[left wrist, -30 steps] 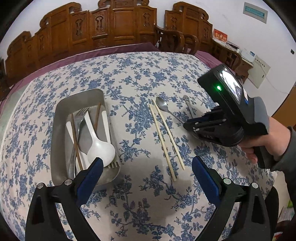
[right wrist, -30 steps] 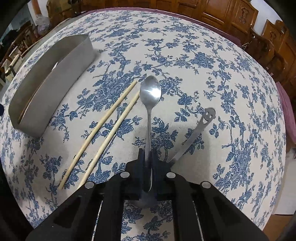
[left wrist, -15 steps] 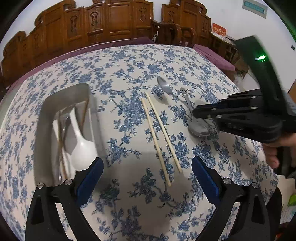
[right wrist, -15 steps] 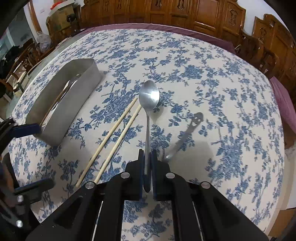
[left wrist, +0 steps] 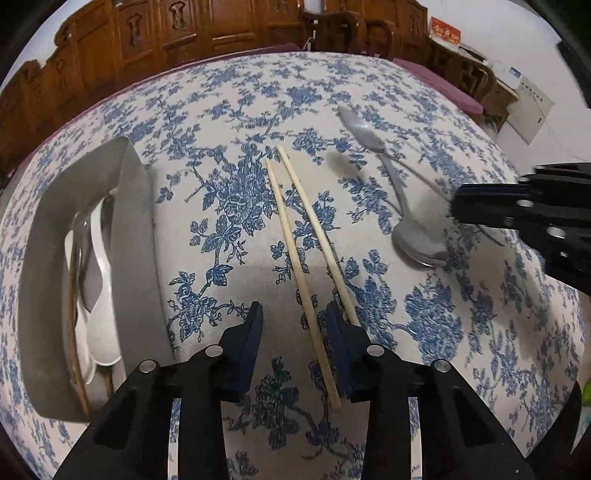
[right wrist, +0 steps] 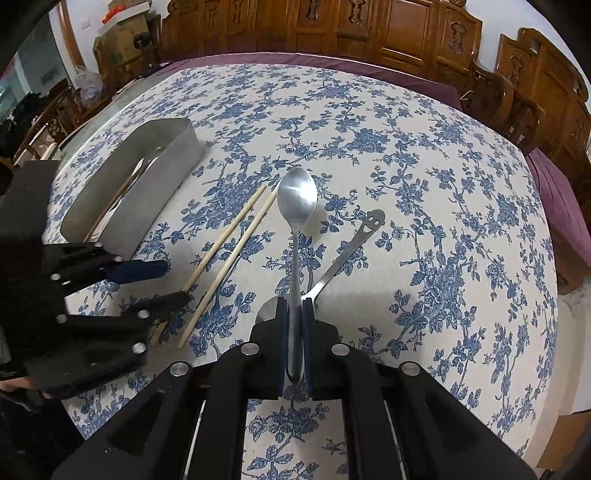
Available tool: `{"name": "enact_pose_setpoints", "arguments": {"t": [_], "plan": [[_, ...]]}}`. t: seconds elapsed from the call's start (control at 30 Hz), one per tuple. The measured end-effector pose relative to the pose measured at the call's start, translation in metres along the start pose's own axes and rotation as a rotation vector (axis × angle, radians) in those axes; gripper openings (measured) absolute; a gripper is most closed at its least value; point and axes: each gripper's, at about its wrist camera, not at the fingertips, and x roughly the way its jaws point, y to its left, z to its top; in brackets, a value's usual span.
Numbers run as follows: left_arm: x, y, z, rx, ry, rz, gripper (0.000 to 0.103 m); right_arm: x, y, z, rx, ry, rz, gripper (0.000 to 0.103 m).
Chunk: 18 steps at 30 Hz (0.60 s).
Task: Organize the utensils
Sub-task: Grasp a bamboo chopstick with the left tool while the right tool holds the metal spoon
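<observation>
Two pale chopsticks (left wrist: pixel 295 236) (right wrist: pixel 229 251) lie side by side on the floral tablecloth. My left gripper (left wrist: pixel 295 321) (right wrist: pixel 173 285) is low over their near ends, its jaws closing. One chopstick runs between the pads without touching them; the other passes behind the right finger (left wrist: pixel 338 339). My right gripper (right wrist: pixel 294 306) (left wrist: pixel 460 206) is shut on the handle of a metal spoon (right wrist: pixel 297 199) (left wrist: pixel 364 127), held above the cloth. A second spoon (right wrist: pixel 371 221) (left wrist: pixel 417 240) with a smiley-face handle lies beneath it.
A grey metal tray (left wrist: pixel 136 240) (right wrist: pixel 162 173) stands to the left and holds a white spoon (left wrist: pixel 101 325), a fork and brown chopsticks. Carved wooden chairs (right wrist: pixel 406 33) ring the table's far side. The table edge drops off at the right.
My left gripper has come down over the near ends of the chopsticks and its jaws have narrowed from wide apart. My right gripper has risen, carrying the metal spoon off the cloth.
</observation>
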Motion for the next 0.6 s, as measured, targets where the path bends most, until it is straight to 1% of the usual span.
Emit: {"name": "enact_pose_setpoints", "arguments": {"t": [0.1, 0.17, 0.2, 0.23, 0.27, 0.37, 0.6], "plan": [[0.002, -0.002, 0.002, 0.001, -0.009, 0.013, 0.033, -0.002, 0.001, 0.000, -0.001, -0.003, 0.000, 0.009], [0.003, -0.003, 0.003, 0.008, -0.012, 0.029, 0.028, -0.004, 0.001, -0.001, -0.001, -0.006, -0.002, 0.009], [0.003, -0.004, 0.004, 0.012, -0.014, 0.036, 0.021, -0.004, 0.002, -0.001, 0.000, -0.007, -0.002, 0.009], [0.003, -0.004, 0.004, 0.012, -0.014, 0.034, 0.010, -0.006, 0.002, -0.001, 0.000, -0.008, -0.002, 0.009], [0.003, -0.002, 0.005, 0.007, -0.011, 0.026, 0.006, -0.007, 0.003, -0.001, 0.001, -0.011, -0.002, 0.009], [0.001, 0.003, 0.004, -0.011, -0.009, 0.028, 0.005, -0.009, 0.006, 0.000, 0.001, -0.015, -0.001, 0.009], [-0.021, 0.016, -0.001, -0.037, -0.050, 0.033, 0.004, -0.013, 0.016, 0.001, -0.007, -0.024, -0.004, 0.009]]}}
